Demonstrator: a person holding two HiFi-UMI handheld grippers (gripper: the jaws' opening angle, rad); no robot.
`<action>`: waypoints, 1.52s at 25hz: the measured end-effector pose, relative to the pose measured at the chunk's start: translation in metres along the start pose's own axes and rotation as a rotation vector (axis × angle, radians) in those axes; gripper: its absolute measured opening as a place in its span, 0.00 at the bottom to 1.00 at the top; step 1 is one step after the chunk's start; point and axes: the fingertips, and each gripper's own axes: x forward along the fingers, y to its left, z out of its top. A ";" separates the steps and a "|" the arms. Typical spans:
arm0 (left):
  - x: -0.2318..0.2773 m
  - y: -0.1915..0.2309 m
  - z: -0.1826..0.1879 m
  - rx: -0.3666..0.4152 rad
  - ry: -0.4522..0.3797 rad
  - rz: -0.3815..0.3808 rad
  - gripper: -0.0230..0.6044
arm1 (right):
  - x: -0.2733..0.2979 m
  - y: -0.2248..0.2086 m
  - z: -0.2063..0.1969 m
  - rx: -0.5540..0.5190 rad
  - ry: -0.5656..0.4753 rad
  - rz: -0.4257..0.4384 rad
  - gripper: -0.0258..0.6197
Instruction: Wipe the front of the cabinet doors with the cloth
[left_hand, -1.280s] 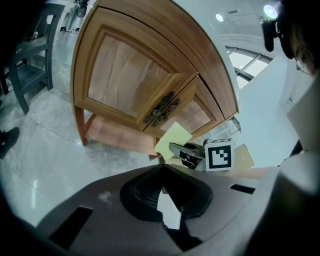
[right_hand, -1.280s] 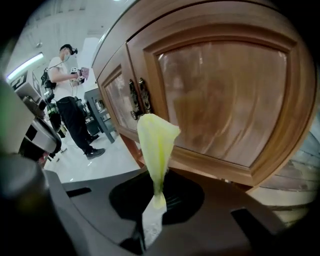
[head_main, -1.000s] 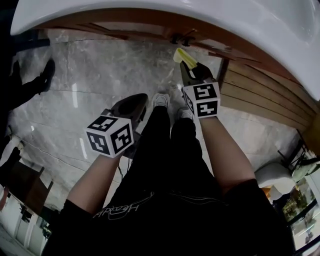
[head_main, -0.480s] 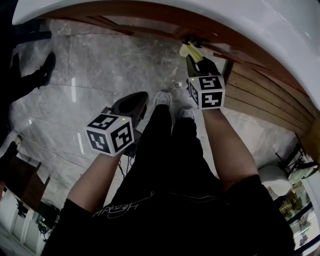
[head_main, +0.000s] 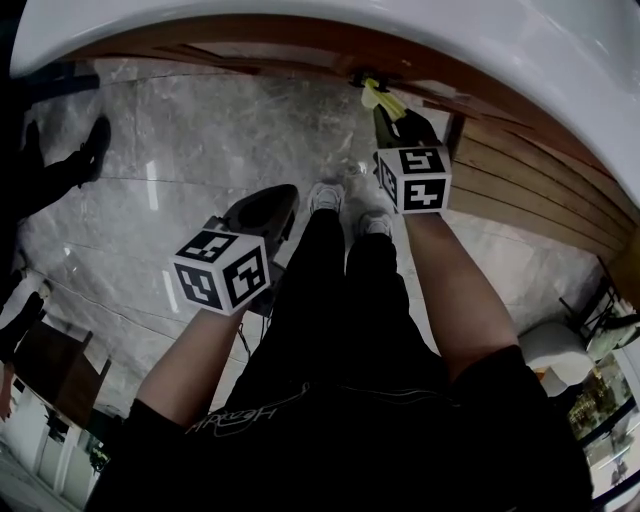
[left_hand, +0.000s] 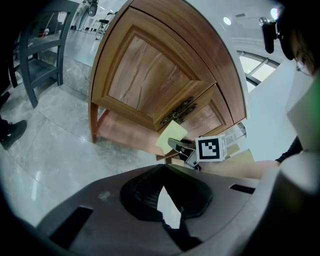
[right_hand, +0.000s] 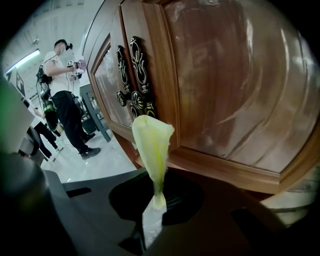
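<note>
We held the yellow cloth (right_hand: 151, 145) pinched by its lower end in the right gripper (right_hand: 156, 200), whose fingers were clamped on it. The cloth stood up just in front of the cabinet doors (right_hand: 225, 85), beside the ornate metal handles (right_hand: 131, 82); we could not tell whether it touched the wood. The left gripper (left_hand: 161, 189) hung well apart, fingers together on nothing. We judged that so thin a pinch might slip under pressure, the cloth might snag on the handles, or bare fingers might scrape the wood.
</note>
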 end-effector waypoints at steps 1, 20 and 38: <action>0.002 -0.002 -0.001 0.003 0.004 -0.001 0.05 | 0.000 -0.002 -0.001 0.004 -0.004 -0.003 0.10; 0.037 -0.053 -0.005 0.052 0.043 -0.027 0.05 | -0.042 -0.084 -0.018 0.107 -0.049 -0.115 0.10; 0.053 -0.108 -0.032 0.077 0.028 -0.012 0.05 | -0.101 -0.172 -0.065 0.188 -0.050 -0.226 0.10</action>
